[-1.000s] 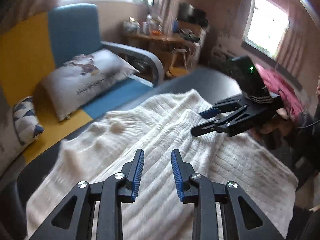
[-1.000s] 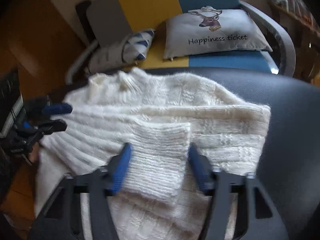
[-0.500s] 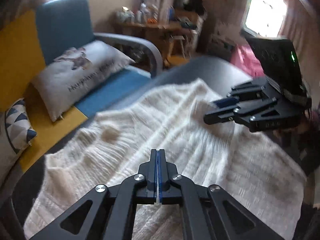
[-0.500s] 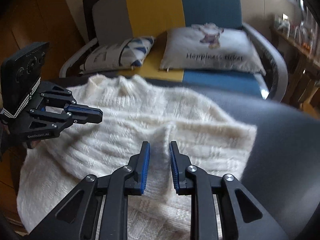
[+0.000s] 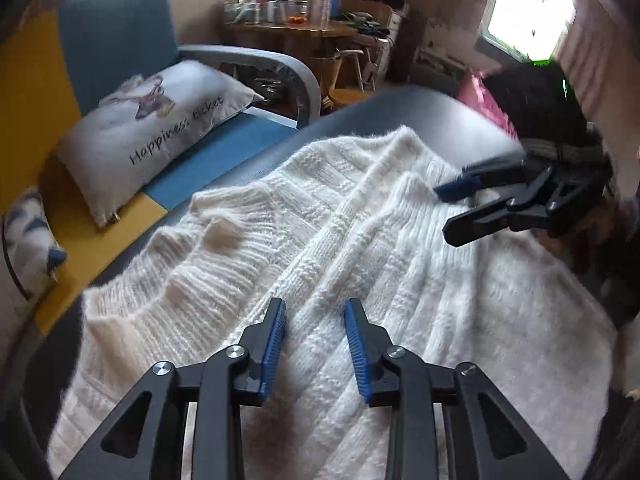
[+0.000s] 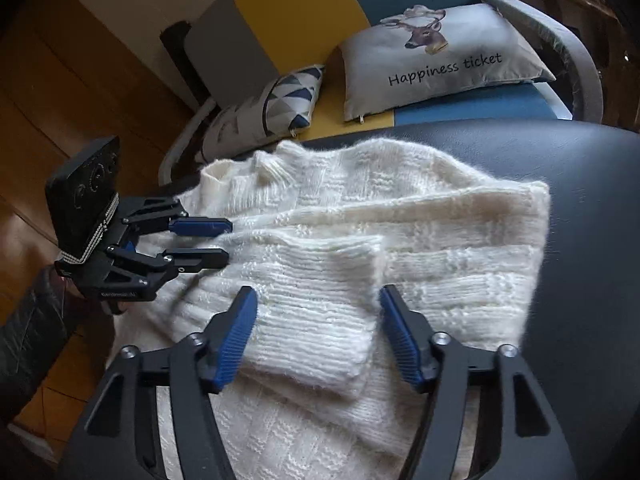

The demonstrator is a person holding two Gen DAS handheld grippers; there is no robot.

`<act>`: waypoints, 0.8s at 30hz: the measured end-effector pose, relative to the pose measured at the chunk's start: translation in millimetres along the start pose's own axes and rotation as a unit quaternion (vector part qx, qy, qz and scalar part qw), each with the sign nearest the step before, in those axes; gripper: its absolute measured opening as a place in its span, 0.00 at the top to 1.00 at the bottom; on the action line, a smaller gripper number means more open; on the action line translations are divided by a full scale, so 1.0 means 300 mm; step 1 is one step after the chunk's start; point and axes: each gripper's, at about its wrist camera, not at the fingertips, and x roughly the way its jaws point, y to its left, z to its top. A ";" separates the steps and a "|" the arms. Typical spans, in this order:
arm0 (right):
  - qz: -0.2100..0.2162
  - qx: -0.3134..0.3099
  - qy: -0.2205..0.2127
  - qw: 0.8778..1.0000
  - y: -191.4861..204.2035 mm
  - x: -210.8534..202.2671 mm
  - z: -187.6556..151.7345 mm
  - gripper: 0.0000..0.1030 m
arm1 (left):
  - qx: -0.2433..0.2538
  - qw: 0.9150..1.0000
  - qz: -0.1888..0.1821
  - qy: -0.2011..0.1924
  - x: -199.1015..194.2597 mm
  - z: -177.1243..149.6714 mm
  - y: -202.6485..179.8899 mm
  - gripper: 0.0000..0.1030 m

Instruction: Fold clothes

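From the left wrist camera, the white knit sweater lies spread over a dark grey padded surface, its ribbed collar toward the sofa side and a sleeve folded lengthwise across the body. The left gripper sits low over the sweater with its blue-padded fingers apart and nothing between them but the knit below. Beyond the sweater's far edge the right gripper reaches in from the right, blurred, its two fingers parted over the fabric. Behind the sweater stands a sofa in blue and yellow, carrying a grey cushion printed "Happiness ticket". From the right wrist camera, the sweater covers the same dark surface, with the folded sleeve's ribbed cuff lying on top of the body. The right gripper has its fingers spread wide on either side of that cuff; whether they touch it cannot be told. At the sweater's left edge the left gripper points inward, fingers apart, tips just at the knit. Behind the sweater, the printed cushion and a triangle-patterned cushion rest on the sofa.
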 end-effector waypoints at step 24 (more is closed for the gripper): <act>-0.113 0.027 -0.044 0.992 0.020 -0.058 0.017 0.77 | -0.144 0.982 0.060 -0.104 -0.146 -0.063 0.050 0.82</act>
